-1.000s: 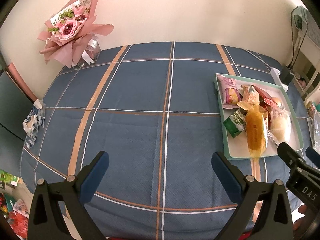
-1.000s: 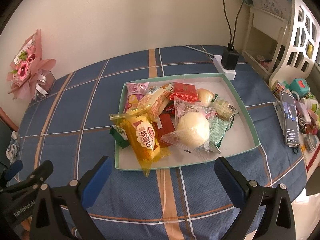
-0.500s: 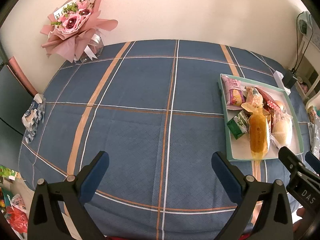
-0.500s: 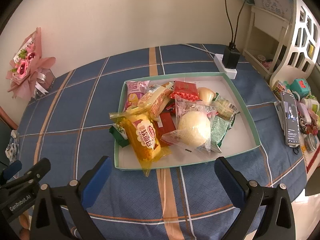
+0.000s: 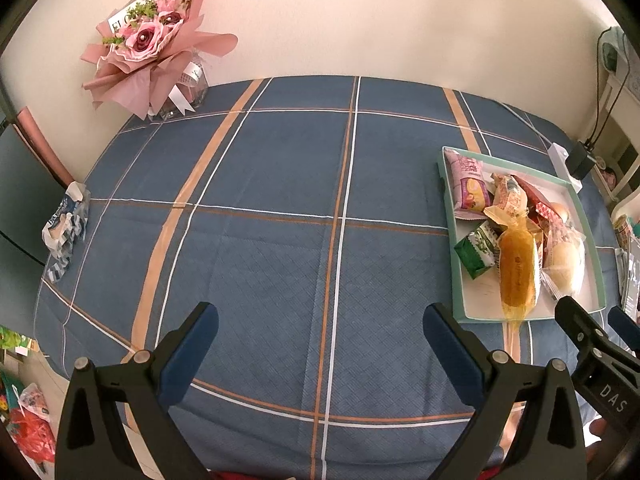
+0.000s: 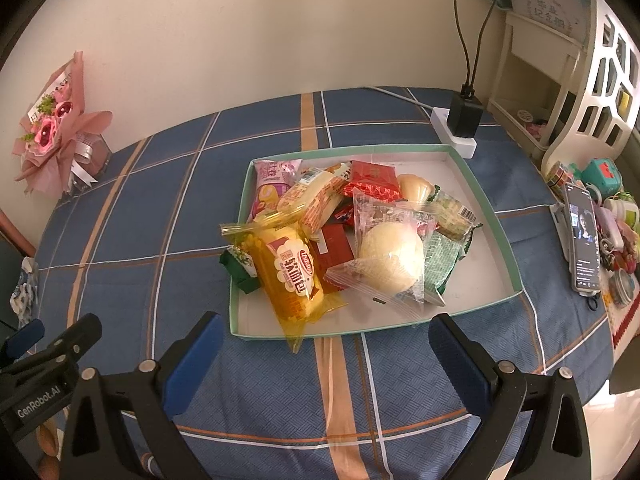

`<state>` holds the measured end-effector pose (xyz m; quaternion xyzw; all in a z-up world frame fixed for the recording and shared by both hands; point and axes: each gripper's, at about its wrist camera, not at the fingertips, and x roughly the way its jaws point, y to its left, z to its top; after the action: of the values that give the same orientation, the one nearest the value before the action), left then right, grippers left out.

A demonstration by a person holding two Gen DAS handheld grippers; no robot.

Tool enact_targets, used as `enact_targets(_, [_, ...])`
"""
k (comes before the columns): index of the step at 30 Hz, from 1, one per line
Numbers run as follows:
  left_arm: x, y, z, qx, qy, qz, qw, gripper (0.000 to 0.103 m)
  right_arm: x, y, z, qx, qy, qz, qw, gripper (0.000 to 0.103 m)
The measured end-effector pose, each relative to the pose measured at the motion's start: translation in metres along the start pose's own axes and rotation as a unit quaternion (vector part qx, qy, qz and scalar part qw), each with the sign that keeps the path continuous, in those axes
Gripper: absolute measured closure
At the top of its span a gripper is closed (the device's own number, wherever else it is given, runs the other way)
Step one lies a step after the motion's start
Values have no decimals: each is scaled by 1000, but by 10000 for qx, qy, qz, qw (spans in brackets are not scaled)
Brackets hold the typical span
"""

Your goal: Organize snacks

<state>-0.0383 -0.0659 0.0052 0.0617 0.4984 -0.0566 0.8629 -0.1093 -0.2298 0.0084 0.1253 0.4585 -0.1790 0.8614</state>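
A shallow green-rimmed tray on the blue plaid tablecloth holds a heap of wrapped snacks. Among them are a yellow bread pack hanging over the near rim, a clear-wrapped white bun, a pink pack, a red pack and a small green pack. My right gripper stands open just in front of the tray's near edge, holding nothing. My left gripper is open over bare cloth, left of the tray.
A pink flower bouquet leans at the back left wall. A crumpled blue-white wrapper lies at the left table edge. A power strip with a black charger sits behind the tray; a phone and small clutter lie right.
The left gripper has pulled back and turned left, so the tray sits smaller and farther right in its view. The right gripper has barely moved. Both stay open.
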Motion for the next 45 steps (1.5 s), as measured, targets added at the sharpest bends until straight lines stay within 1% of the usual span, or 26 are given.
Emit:
enact_targets(29, [0,0,-1,-11,5,25,10000,1,0,0,-1,7,4,-3,10000,0])
enact_targets(45, [1,0,-1,-148,42,67,9999,1,2,-5,0,57,31,-7,10000,0])
